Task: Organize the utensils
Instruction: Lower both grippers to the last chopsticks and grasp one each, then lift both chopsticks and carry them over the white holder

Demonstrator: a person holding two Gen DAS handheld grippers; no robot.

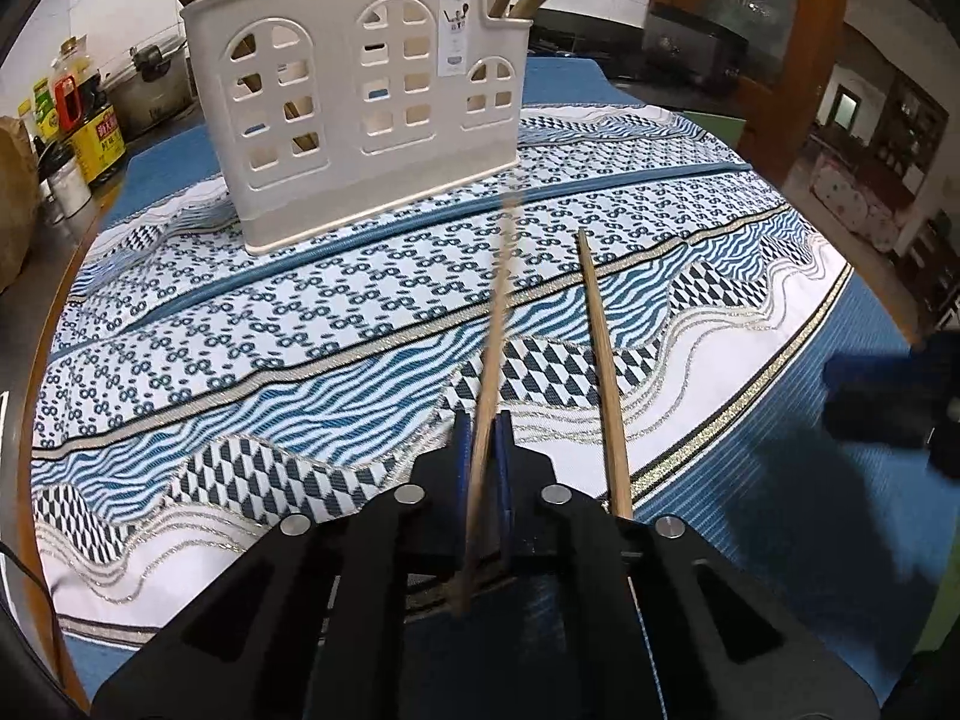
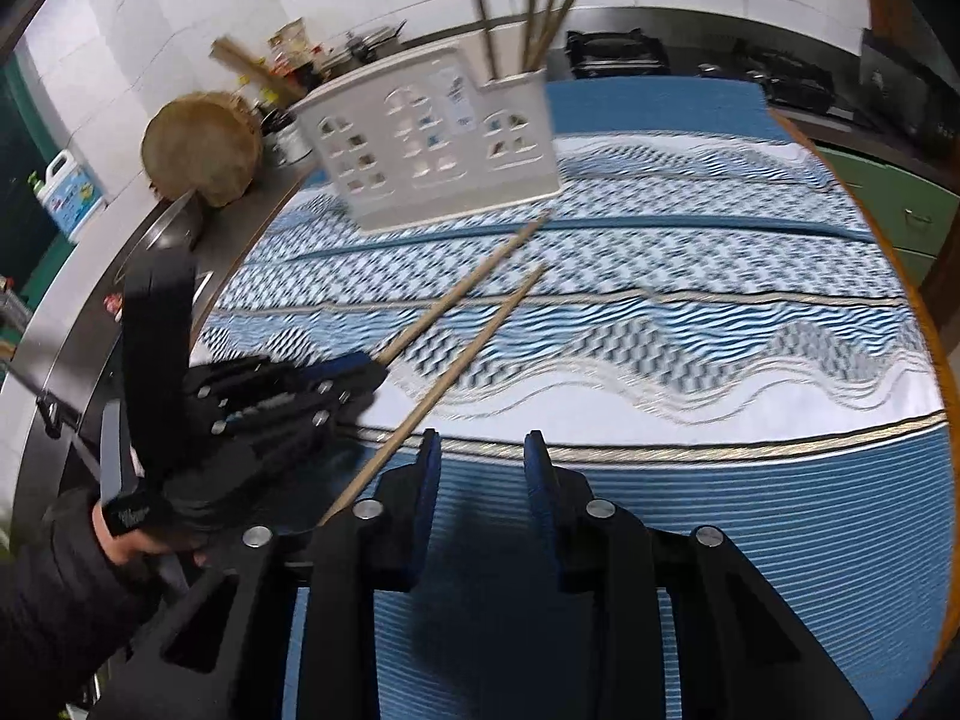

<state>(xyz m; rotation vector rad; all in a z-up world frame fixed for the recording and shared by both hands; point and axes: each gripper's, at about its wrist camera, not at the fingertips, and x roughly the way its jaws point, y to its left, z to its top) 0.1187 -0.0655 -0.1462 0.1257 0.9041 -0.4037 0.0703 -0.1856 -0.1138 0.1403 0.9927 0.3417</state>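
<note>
My left gripper [image 1: 480, 420] is shut on a wooden chopstick [image 1: 495, 348], held off the cloth and pointing toward the cream utensil holder [image 1: 354, 102]. It also shows in the right wrist view [image 2: 366, 369], with the held chopstick [image 2: 468, 285] sticking out. A second chopstick [image 1: 603, 372] lies on the patterned tablecloth [image 1: 240, 330] just right of my left gripper, and also shows in the right wrist view [image 2: 444, 387]. The holder [image 2: 432, 132] has several chopsticks standing in it. My right gripper [image 2: 483, 450] is open and empty above the blue part of the cloth.
Sauce bottles [image 1: 90, 114] and a pot [image 1: 156, 78] stand on the counter left of the table. A round wooden board [image 2: 201, 147] leans against the tiled wall. A stove [image 2: 618, 54] sits behind the table. The table edge [image 2: 936, 324] curves at the right.
</note>
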